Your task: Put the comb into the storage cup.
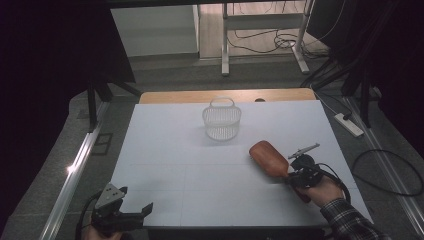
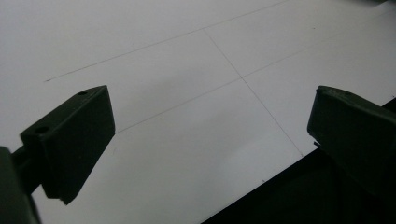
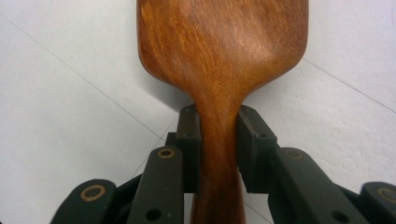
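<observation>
- While I hold the right gripper (image 3: 218,135) closed on the narrow neck of the brown wooden spatula with the broad rounded blade (image 3: 222,60), both pads press the handle from either side in the right gripper view — a firm pinch just below where the blade flares.
- From the high view, the wooden spatula (image 1: 269,158) sits at the right of the white table top (image 1: 175,150), blade pointing away from me toward the middle, with the right gripper (image 1: 295,175) at its near end. I cannot tell whether the blade rests on the surface or hangs just above it.
- My left gripper (image 2: 210,135) idles at the near left corner with its jaws spread wide and nothing between them (bare table beneath).
- To do this step well, I judge the lift should go straight up and slowly. The blade is the heavy end and the grip is far back, so it may droop or twist in the pads. I would keep the wrist level and watch for the handle slipping.
- If the white plastic mesh basket with the loop handle (image 1: 222,120) is where it goes, I would bring the blade in over the rim rather than nudging the wall — a light basket like that would likely slide or tip.
- That basket stands upright near the far middle of the table, well apart from the spatula, and looks empty.
</observation>
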Demonstrator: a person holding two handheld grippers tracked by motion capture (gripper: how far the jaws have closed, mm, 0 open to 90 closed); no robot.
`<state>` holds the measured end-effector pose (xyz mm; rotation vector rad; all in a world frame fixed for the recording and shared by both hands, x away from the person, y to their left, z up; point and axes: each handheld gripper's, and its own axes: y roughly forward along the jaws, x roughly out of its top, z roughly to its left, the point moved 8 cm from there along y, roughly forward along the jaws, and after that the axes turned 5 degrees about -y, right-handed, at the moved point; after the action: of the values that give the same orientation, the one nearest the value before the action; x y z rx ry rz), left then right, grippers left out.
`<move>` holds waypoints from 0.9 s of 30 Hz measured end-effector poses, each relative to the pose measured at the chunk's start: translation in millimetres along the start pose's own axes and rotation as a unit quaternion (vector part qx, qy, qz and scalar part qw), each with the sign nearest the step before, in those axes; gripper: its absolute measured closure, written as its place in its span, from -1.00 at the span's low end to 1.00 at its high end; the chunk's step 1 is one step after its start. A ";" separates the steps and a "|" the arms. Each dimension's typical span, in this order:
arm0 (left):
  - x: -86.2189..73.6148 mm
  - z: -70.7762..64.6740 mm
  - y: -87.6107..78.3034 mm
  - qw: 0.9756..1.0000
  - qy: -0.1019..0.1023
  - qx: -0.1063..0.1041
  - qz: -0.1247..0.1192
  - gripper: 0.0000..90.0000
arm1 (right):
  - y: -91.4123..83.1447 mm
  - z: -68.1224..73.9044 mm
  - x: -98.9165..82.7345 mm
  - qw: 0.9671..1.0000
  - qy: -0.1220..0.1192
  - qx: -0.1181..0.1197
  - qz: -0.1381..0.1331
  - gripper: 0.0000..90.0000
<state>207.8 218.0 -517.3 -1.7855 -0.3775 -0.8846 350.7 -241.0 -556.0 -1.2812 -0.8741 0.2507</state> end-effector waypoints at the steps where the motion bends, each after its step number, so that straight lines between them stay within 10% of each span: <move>1: 0.0 0.0 0.0 1.000 0.000 0.000 0.000 -0.96 | 0.0 0.0 0.0 1.000 0.000 0.000 0.000 0.61; 27: 16.8 -3.3 7.2 0.999 0.013 -0.040 -0.031 -1.00 | -27.5 2.9 16.4 0.996 -0.002 0.011 -0.089 0.61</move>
<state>222.3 209.5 -509.5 -1.8417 -0.3881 -0.9770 351.6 -237.3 -524.0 -1.1741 -0.9800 0.1209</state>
